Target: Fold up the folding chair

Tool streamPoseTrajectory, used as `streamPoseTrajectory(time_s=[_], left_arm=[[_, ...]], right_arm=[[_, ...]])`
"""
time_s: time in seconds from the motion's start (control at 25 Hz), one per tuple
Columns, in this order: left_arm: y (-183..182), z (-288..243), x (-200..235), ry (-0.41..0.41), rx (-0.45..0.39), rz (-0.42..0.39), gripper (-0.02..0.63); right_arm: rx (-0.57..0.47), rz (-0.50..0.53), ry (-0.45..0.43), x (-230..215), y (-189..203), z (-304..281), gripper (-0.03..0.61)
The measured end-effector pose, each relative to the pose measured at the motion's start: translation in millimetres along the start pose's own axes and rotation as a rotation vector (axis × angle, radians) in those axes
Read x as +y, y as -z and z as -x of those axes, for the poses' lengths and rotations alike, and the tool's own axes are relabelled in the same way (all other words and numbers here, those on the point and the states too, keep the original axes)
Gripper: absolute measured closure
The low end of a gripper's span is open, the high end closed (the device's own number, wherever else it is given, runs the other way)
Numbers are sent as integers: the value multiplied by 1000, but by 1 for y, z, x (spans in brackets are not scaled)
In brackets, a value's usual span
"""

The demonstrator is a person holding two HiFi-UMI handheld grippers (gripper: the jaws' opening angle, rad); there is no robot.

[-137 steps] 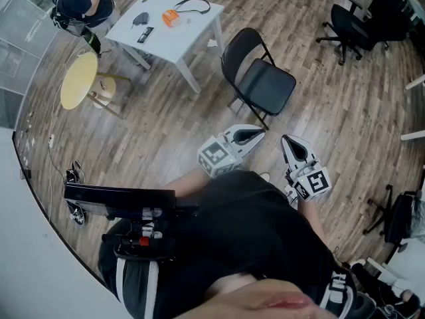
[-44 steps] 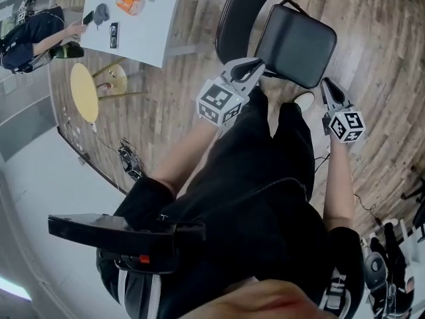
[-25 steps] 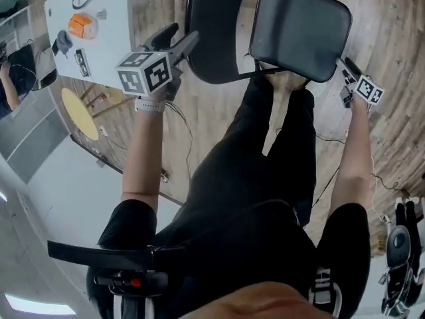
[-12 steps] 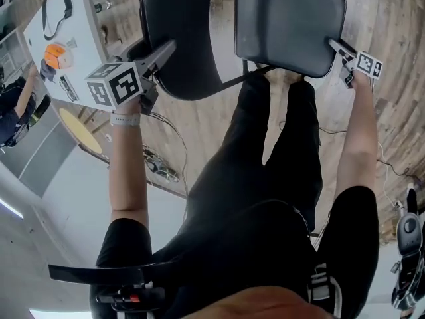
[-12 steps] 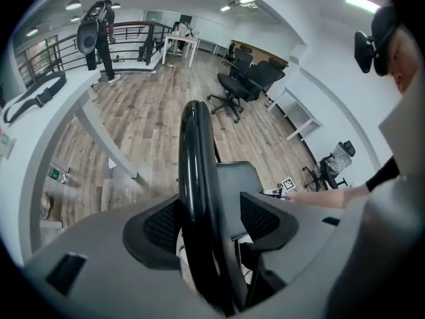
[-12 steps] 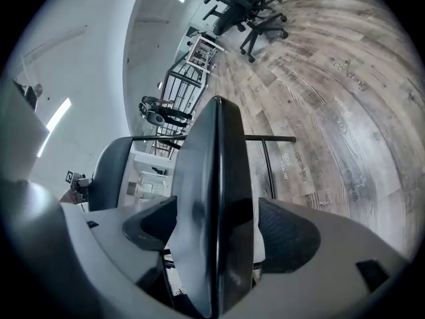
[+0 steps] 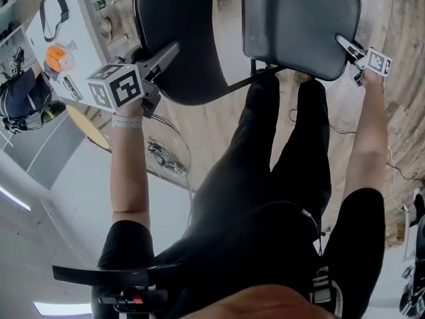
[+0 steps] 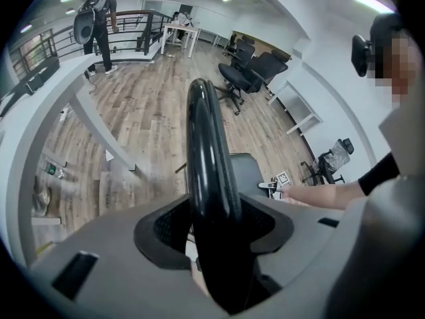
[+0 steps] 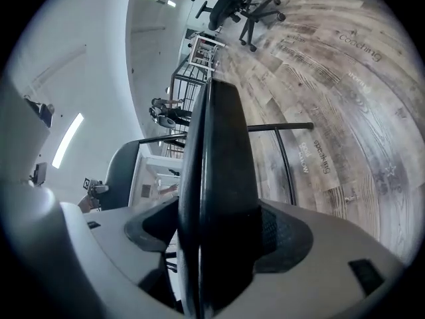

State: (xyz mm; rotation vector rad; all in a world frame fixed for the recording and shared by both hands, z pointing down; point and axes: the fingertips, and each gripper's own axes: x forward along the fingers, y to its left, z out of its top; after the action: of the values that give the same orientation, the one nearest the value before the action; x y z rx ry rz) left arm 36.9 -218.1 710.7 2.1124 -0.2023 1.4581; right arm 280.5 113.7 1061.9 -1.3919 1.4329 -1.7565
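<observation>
The black folding chair stands unfolded in front of my legs, backrest [image 7: 179, 38] to the left and padded seat [image 7: 299, 25] to the right. My left gripper [image 7: 166, 53] straddles the backrest's top rim [image 8: 202, 151]. Its jaws are closing with the rim between them. My right gripper [image 7: 346, 45] reaches over the seat's right edge [image 9: 219, 151]. Its jaws stand wide with that thick edge filling the space between them. Each gripper shows small in the other's view: the right gripper [image 8: 273, 183] and the left gripper [image 9: 93, 188].
A white table [image 7: 80, 18] with an orange object [image 7: 56, 53] stands left of the chair, a round yellow stool [image 7: 89, 128] beside it. Cables [image 7: 163, 158] lie on the wood floor. Office chairs [image 8: 246, 72] stand farther off. A person [image 7: 23, 98] is at the far left.
I have come up to the chair. Both grippers sank onto it, the left over the backrest rim and the right over the seat edge. The chair still stands unfolded.
</observation>
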Motion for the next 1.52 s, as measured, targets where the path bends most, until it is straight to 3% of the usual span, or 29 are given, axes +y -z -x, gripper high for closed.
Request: streamPoseTrajectory(time_s=[0.08,0.12,0.28,0.64,0.84,1.52], left_arm=[[-2,-1,-9,29,0,-3,502],[-3,-1,-11,31,0,-1,517],[1,2,-12,39,11,42,531],[-7,16,-33,73,12,61,558],[-18,26,-42,49,28,46,560],[-27,136,11,-37,-25,20,560]], right_arm=[[2,20,-1,-4,-2,0,246],[2,25,3,-5,-3,2,250],[-12,-14,-31,0,1,1,254],[-1,36,-35,24,-3,5,283],[-4,-22,-223,75,-7,3,302],[103,47,-689,334,18,-60,327]])
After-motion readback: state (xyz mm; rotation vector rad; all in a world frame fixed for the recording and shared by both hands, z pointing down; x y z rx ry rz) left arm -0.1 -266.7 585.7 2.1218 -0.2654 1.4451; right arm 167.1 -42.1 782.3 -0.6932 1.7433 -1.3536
